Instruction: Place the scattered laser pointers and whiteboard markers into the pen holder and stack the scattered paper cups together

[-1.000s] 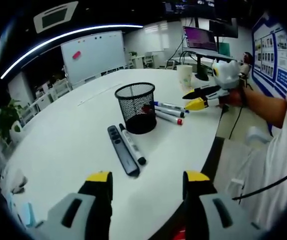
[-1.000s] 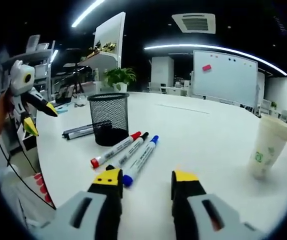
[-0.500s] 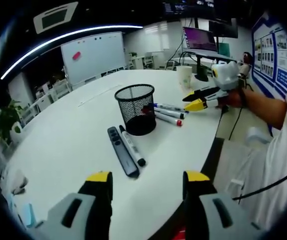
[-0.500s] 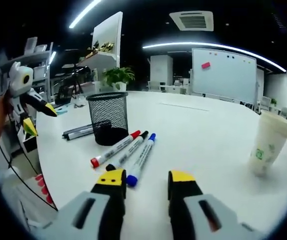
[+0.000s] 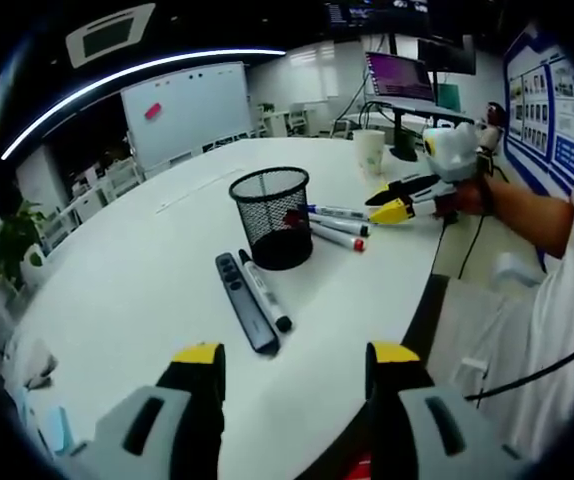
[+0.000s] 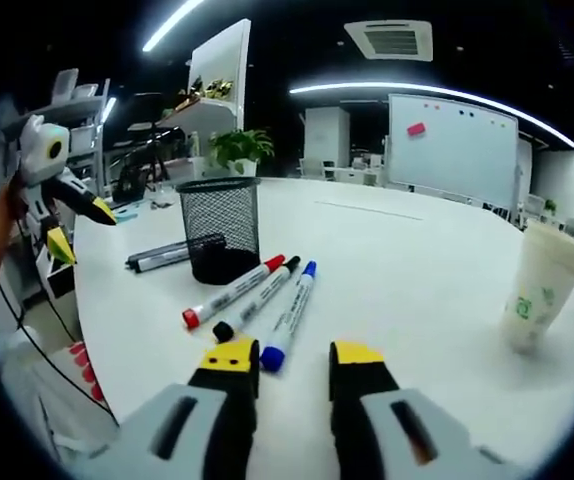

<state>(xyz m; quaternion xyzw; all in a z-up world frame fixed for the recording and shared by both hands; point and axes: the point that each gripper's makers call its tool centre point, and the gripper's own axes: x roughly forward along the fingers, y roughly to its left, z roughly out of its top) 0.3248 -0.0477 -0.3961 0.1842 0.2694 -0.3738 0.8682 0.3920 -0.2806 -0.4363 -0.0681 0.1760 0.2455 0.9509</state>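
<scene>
- The left gripper (image 5: 285,362) hangs over the near edge of the round white table (image 5: 147,280), jaws spread wide with nothing between them
- Ahead of it lie a black laser pointer (image 5: 244,301) and a black-capped whiteboard marker (image 5: 265,292), side by side and touching or nearly so, just in front of the black mesh pen holder (image 5: 270,215), which stands upright
- Behind the holder, three markers (image 5: 337,224) lie in a loose row; the holder hides their far ends in the left gripper view
- The right gripper (image 6: 295,357) is low over the table, jaws parted fairly wide and empty, its left jaw tip just beside the cap of the blue marker (image 6: 289,314)
- Beside that lie the black marker (image 6: 257,296) and the red marker (image 6: 233,290), all three angled toward the holder
- A paper cup (image 6: 539,283) stands well apart to the right; it may be several cups nested, but the edge of the view is too warped to tell
- A whiteboard (image 6: 451,137) and a potted plant (image 6: 234,150) stand beyond the table
</scene>
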